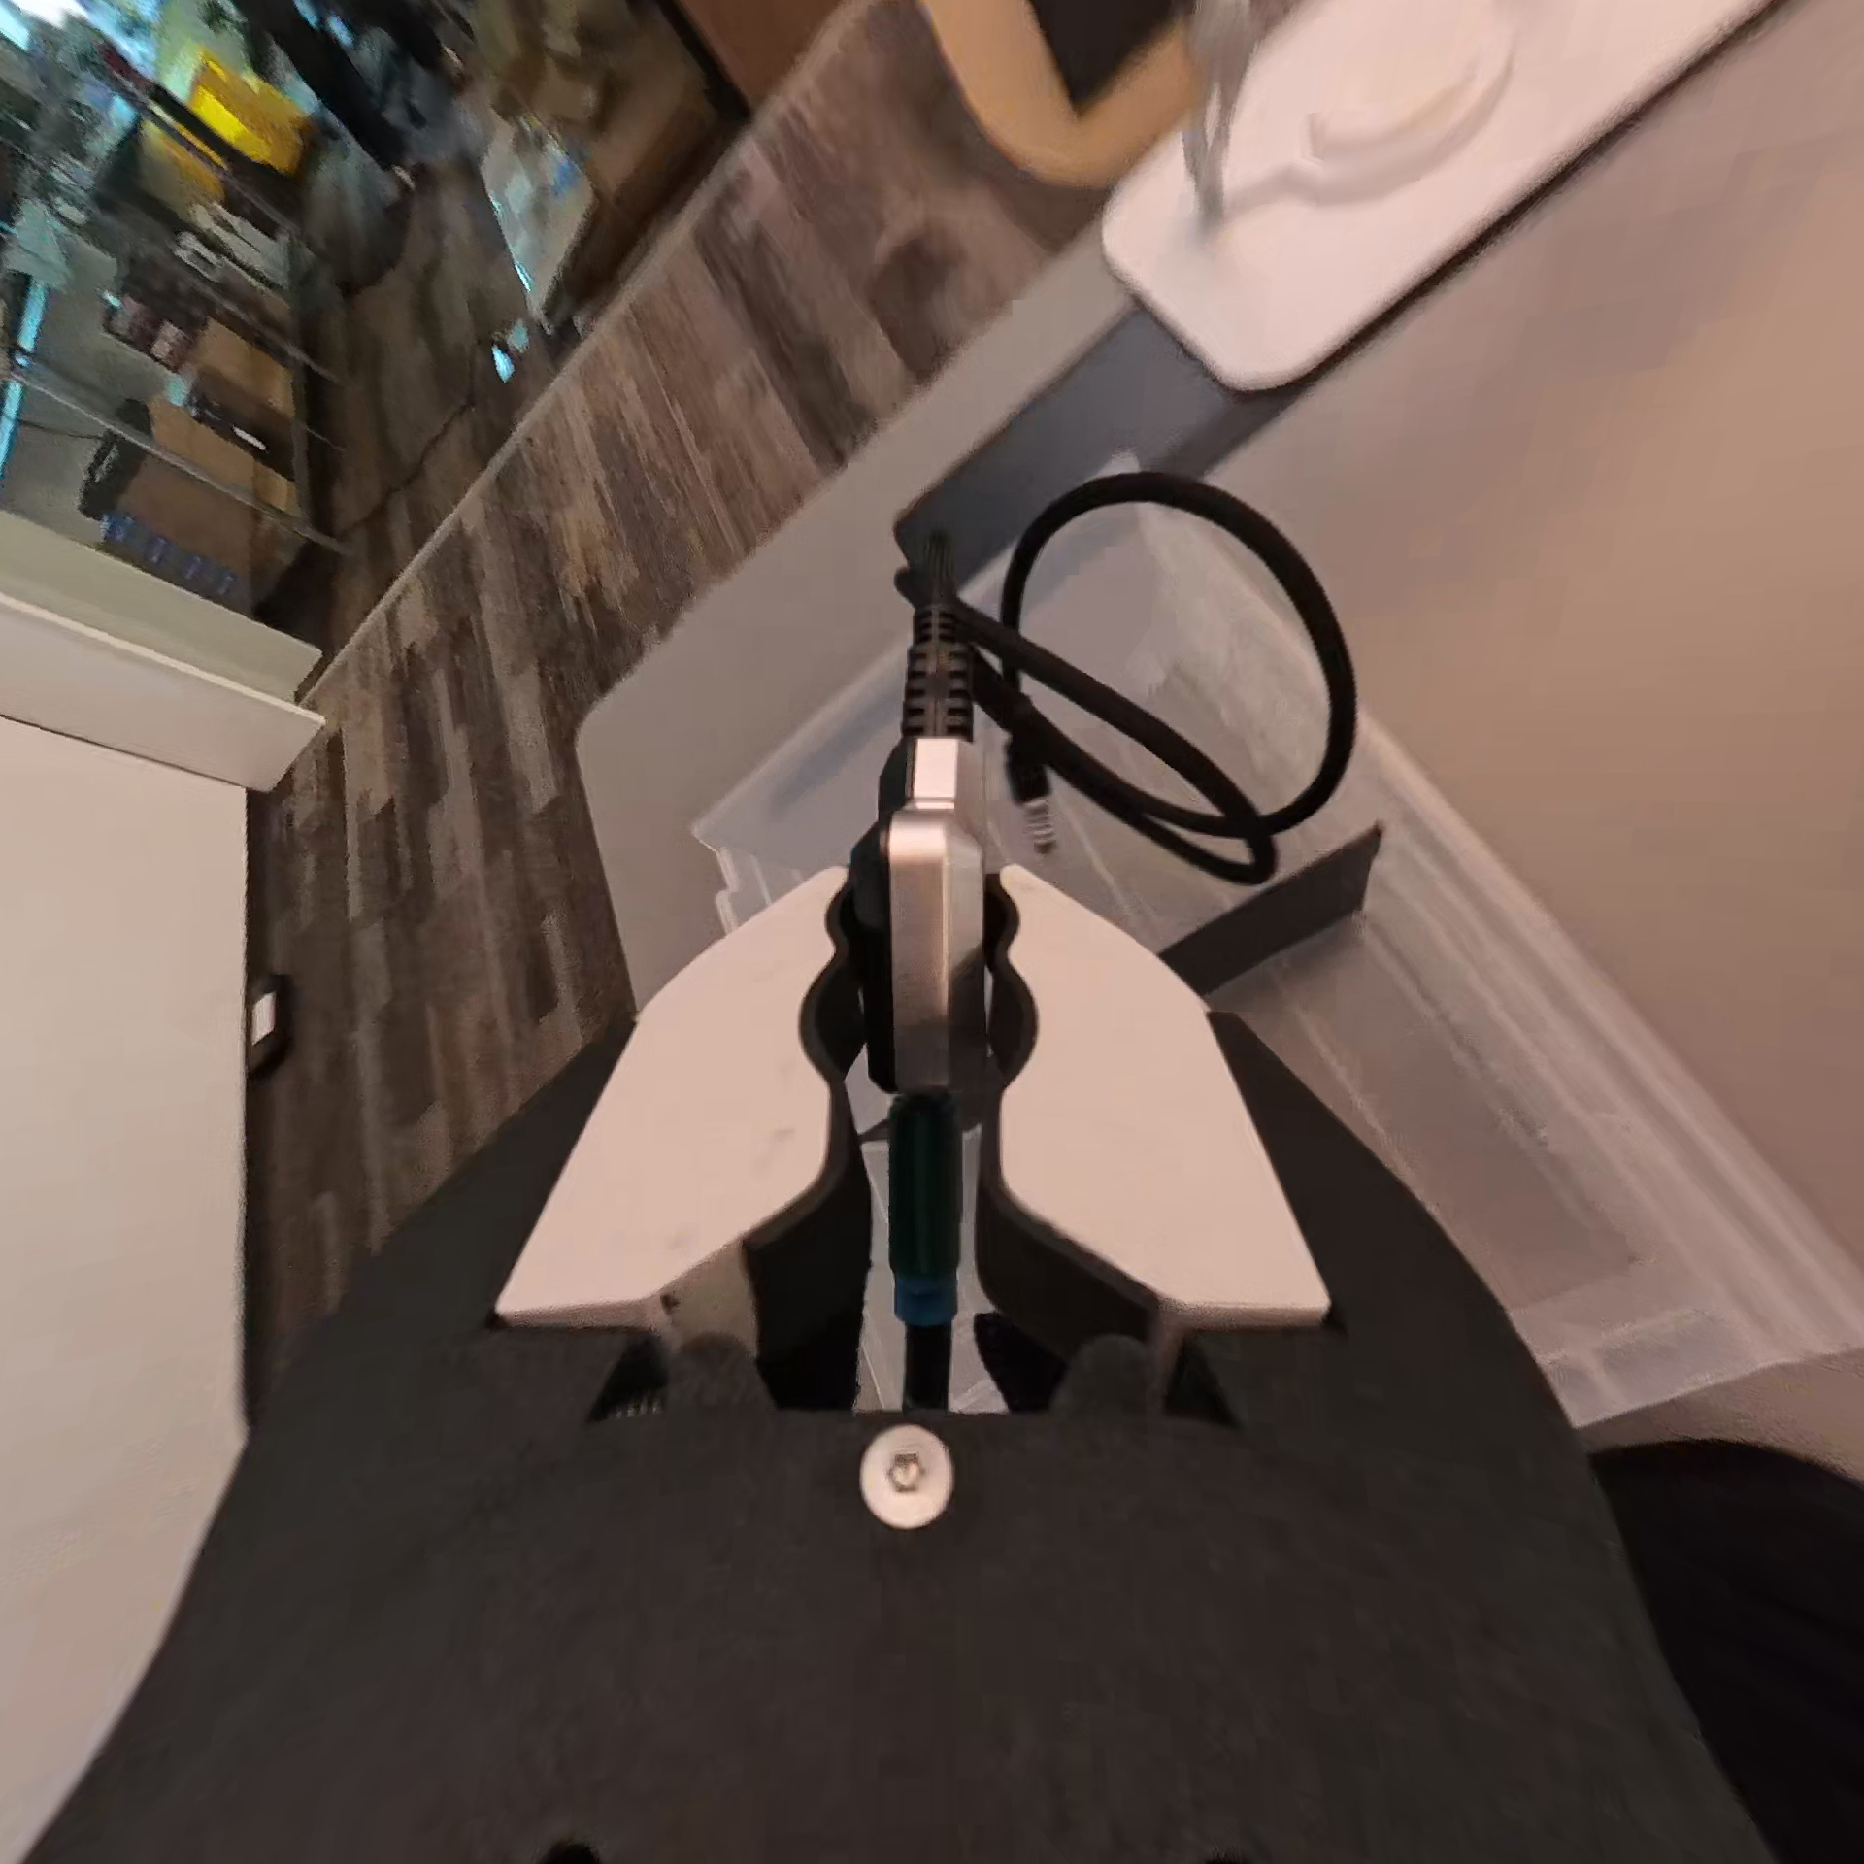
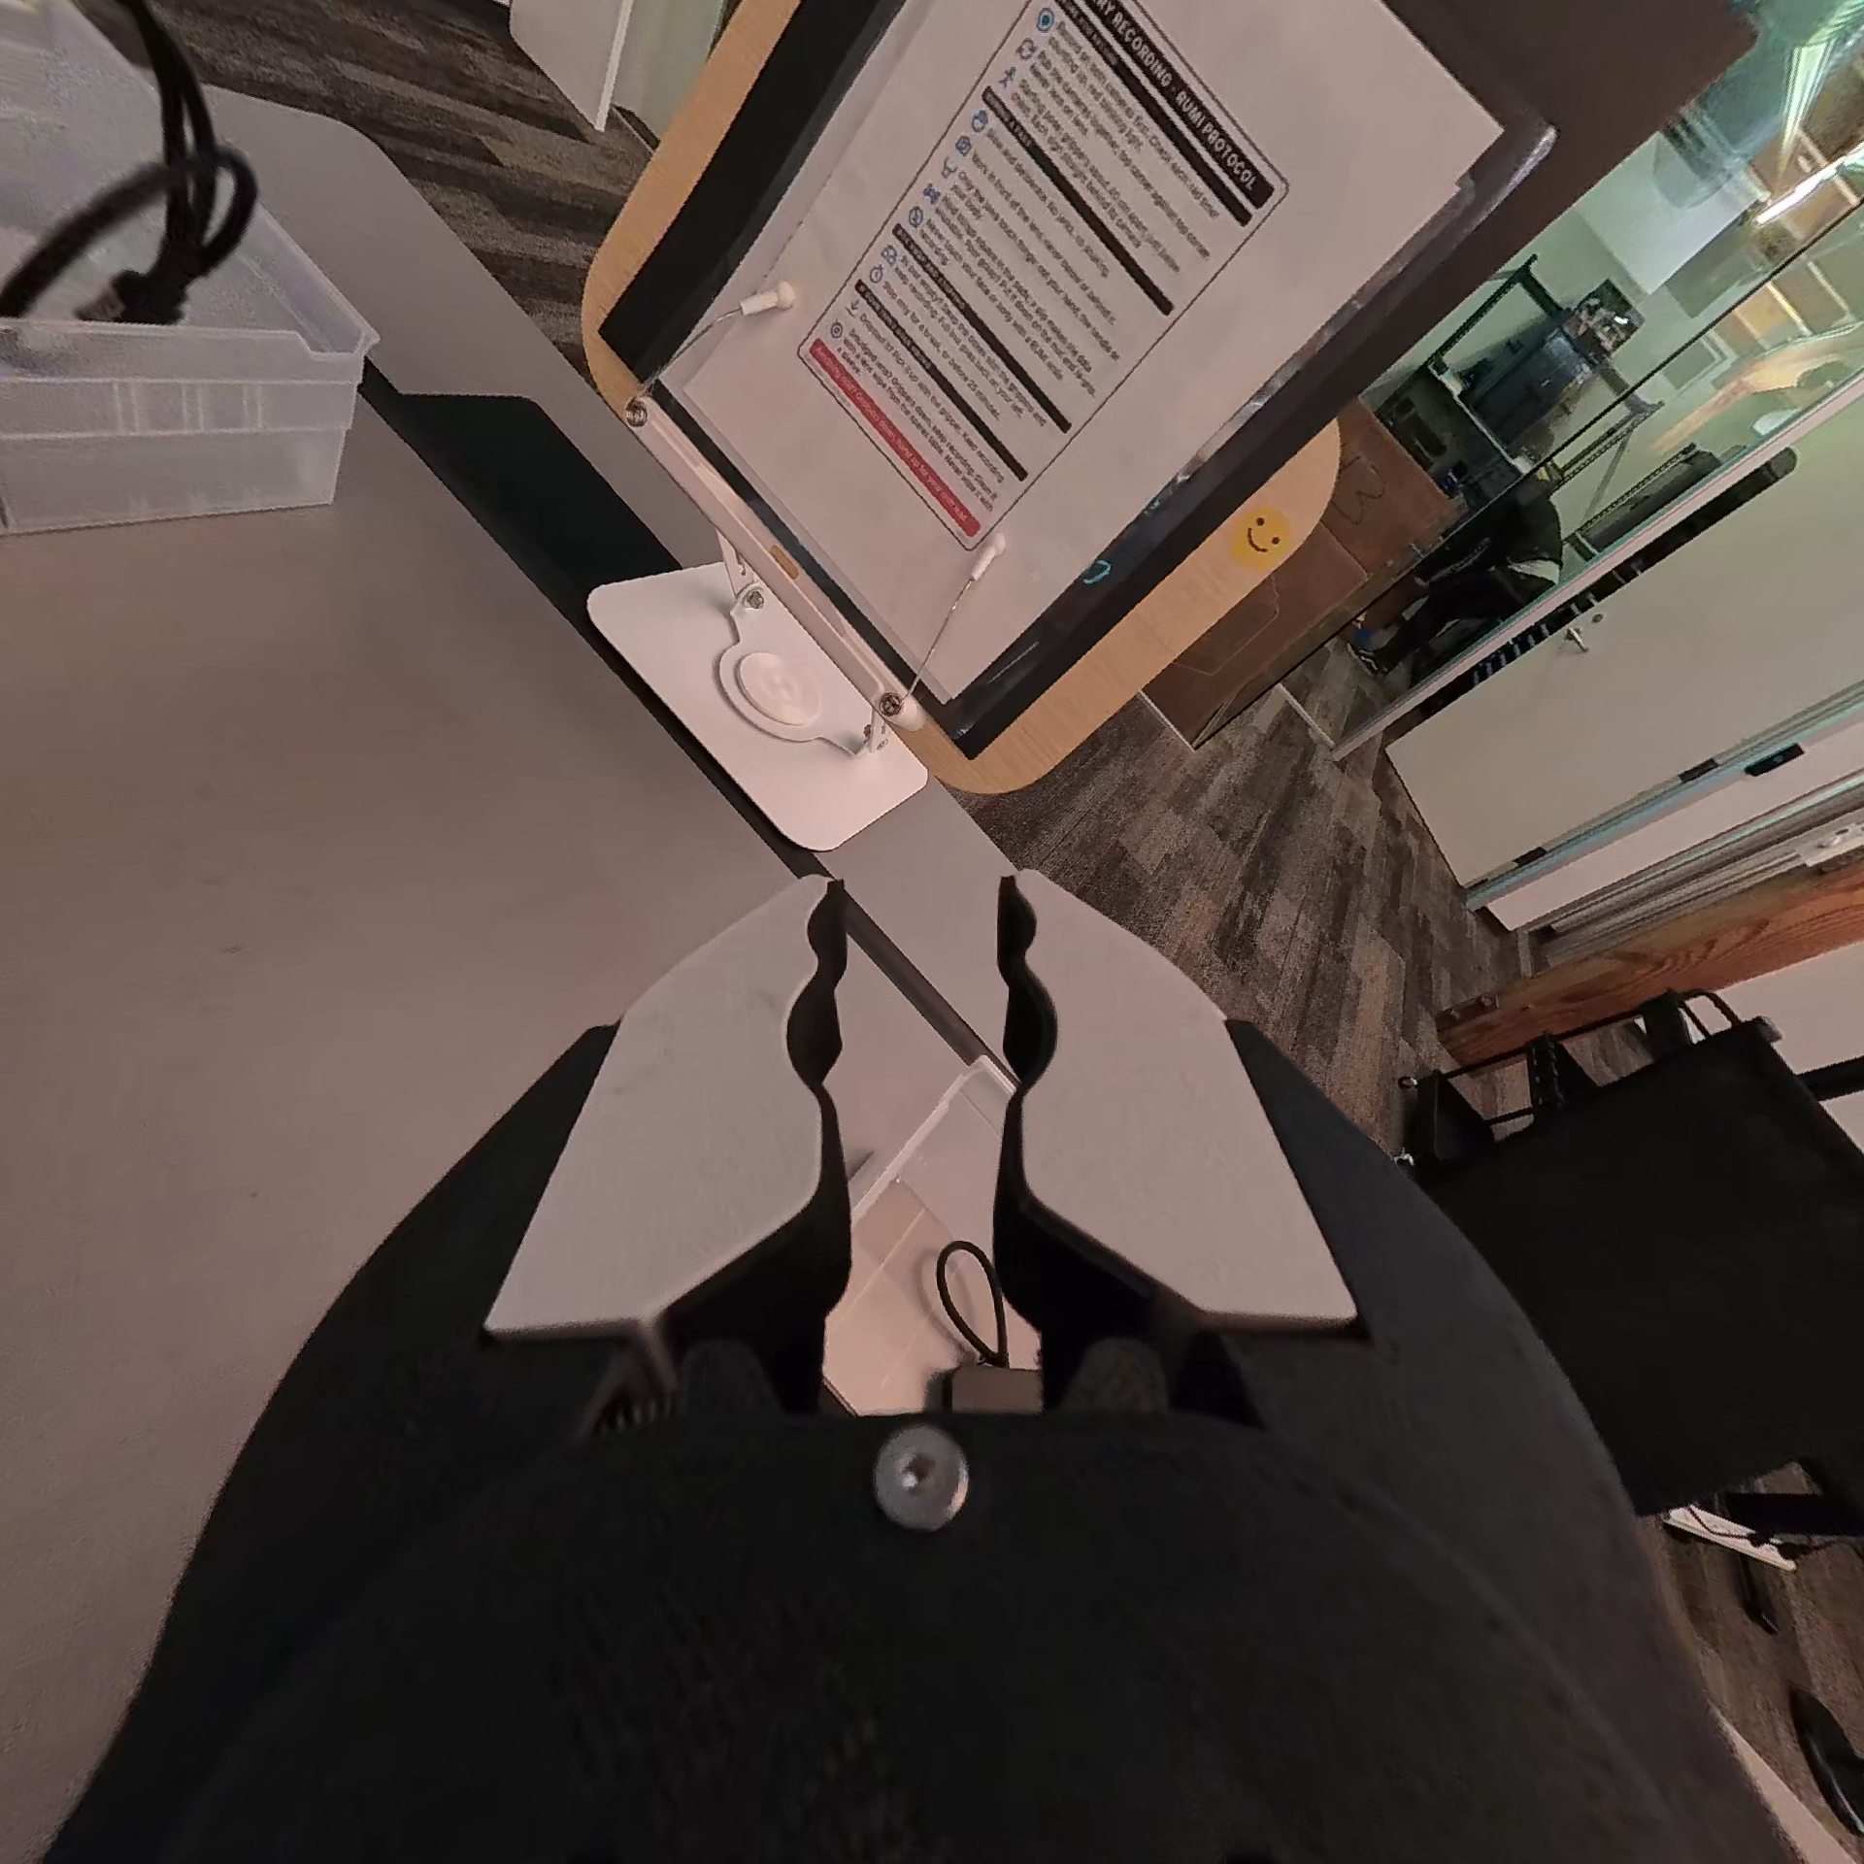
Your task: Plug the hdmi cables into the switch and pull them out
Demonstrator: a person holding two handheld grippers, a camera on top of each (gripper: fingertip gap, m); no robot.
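Fingers of the left gripper (image 1: 920,968) clamp on the silver switch (image 1: 928,958), which we see edge-on between the tips. A green-and-blue plug (image 1: 923,1210) enters its near end, and a black HDMI cable (image 1: 938,671) is plugged into the far end, looping above a clear plastic bin (image 1: 1412,1009) on the table (image 1: 1614,605). We see the right gripper (image 2: 916,893) with fingers apart and empty; below it lies what may be a small dark adapter (image 2: 994,1390). Farther off stands a sign holder (image 2: 767,696).
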